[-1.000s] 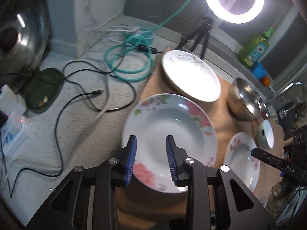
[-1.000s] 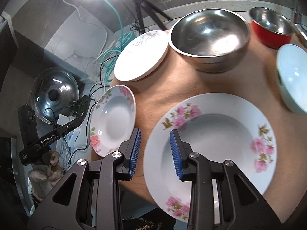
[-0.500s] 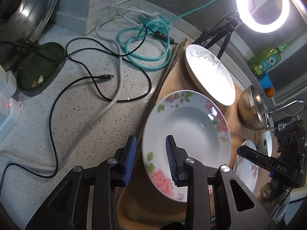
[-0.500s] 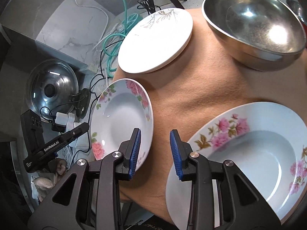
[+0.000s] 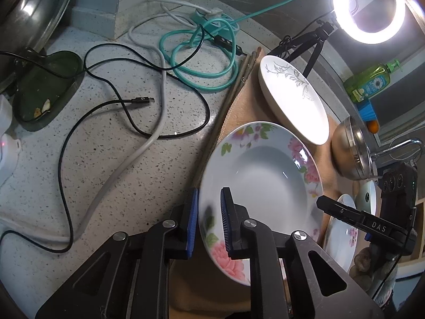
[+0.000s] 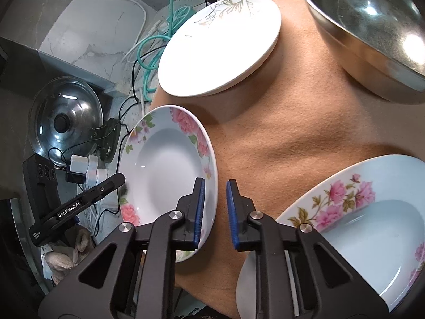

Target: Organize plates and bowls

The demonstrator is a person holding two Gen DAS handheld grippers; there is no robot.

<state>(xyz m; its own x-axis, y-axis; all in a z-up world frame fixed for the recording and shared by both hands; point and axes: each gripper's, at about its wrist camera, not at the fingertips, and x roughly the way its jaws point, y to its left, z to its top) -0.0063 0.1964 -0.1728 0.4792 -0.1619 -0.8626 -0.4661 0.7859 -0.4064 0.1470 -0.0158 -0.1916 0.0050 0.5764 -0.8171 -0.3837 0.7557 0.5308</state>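
Floral plate (image 5: 263,175) lies at the mat's (image 6: 292,111) left edge, both grippers' fingers spread astride its rim: left gripper (image 5: 209,220), right gripper (image 6: 215,210). Nothing looks stacked yet; plates and bowls lie scattered.

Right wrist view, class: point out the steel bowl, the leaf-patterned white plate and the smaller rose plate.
steel bowl (image 6: 372,26), right wrist view, on its shiny inner wall.
leaf-patterned white plate (image 6: 220,47), right wrist view, on its plain white middle.
smaller rose plate (image 6: 164,170), right wrist view, on its sunken centre.
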